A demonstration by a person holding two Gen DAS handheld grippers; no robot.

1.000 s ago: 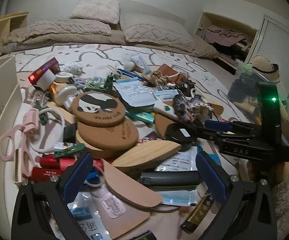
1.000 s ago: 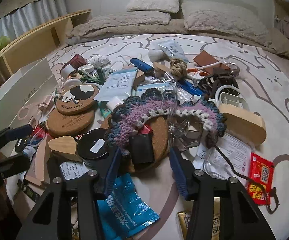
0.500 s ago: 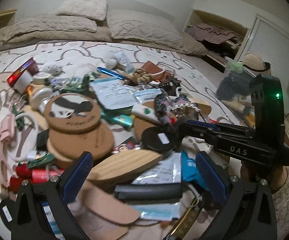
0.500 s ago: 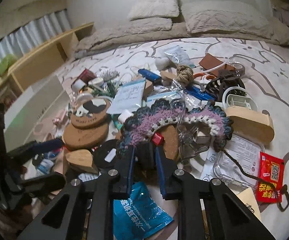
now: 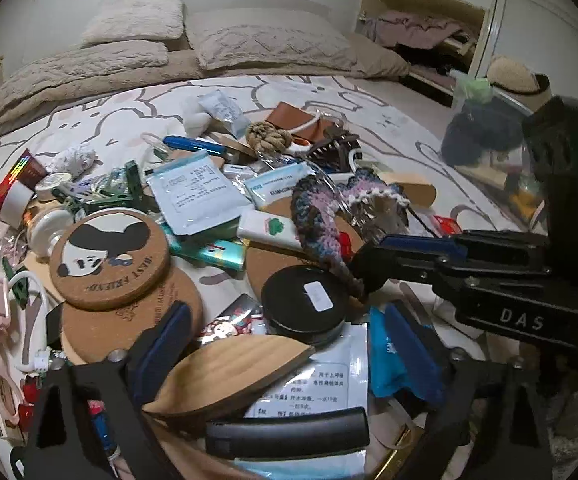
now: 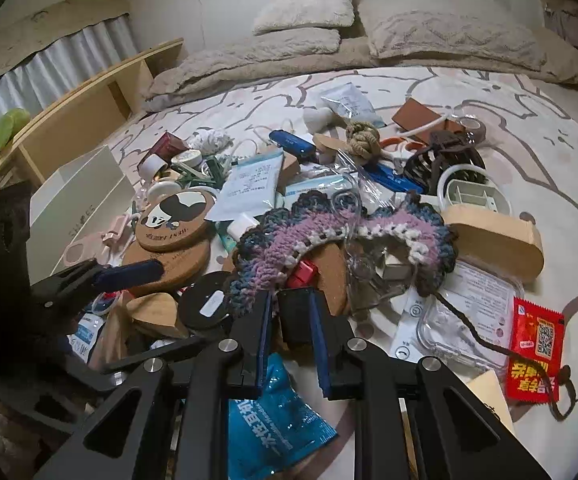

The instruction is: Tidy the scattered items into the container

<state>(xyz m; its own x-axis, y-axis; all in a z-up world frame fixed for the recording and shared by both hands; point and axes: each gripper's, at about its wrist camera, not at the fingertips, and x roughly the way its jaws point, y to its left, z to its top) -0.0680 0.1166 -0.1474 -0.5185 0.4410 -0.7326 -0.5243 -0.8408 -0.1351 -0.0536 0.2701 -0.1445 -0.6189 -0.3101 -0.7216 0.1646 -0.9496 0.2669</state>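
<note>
Scattered items cover the bed. In the left wrist view my left gripper [image 5: 287, 310] hangs low over the pile with its jaws closing. A wooden leaf-shaped dish [image 5: 229, 372] and a black round tin [image 5: 305, 304] lie between its blue pads [image 5: 161, 344], which press on nothing. My right gripper [image 6: 291, 304] is shut on a small black box [image 6: 295, 318] under the edge of a purple crochet mat [image 6: 289, 248]. Its tip [image 5: 363, 268] shows from the side in the left view. The white container [image 6: 81, 196] stands at the left edge of the bed.
Two cork coasters [image 5: 109, 256], one with a panda, lie left of the tin. Paper packets [image 5: 197, 192], a blue sachet [image 6: 273, 424], a red sachet [image 6: 537, 352], a wooden block [image 6: 493, 240] and a rope knot [image 6: 363, 138] crowd the pile. Pillows [image 6: 305, 8] lie behind.
My right gripper closed on the small black box. My left gripper slid right over the pile, and its jaws narrowed around the wooden dish.
</note>
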